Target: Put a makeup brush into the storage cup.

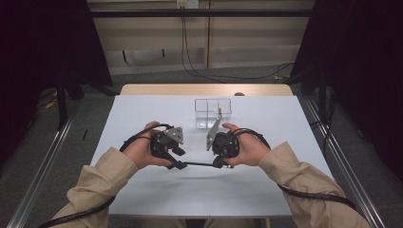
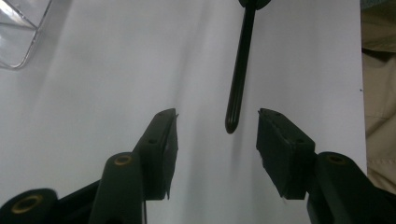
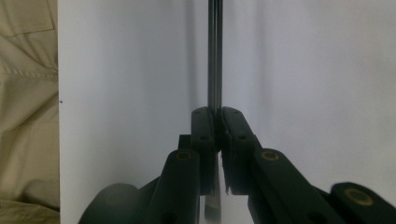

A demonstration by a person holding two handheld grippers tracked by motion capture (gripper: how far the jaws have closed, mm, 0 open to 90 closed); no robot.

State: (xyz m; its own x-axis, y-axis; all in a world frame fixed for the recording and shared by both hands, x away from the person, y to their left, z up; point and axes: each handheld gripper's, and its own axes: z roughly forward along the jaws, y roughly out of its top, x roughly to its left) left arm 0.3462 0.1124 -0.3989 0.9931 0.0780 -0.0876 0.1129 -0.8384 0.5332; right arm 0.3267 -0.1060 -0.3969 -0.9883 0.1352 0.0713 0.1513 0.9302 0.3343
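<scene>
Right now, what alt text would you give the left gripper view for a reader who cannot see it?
The left gripper has its two black fingers apart, with the rounded tip of a thin black rod lying between them, untouched by either finger. The rod runs away across a white table; a clear plastic container sits at the upper left corner, and a beige sleeve lines the right edge.

No readable text anywhere

No letters, numbers, labels or brand marks can be made out on any surface in the high view or in either gripper view; every surface looks plain.
</scene>
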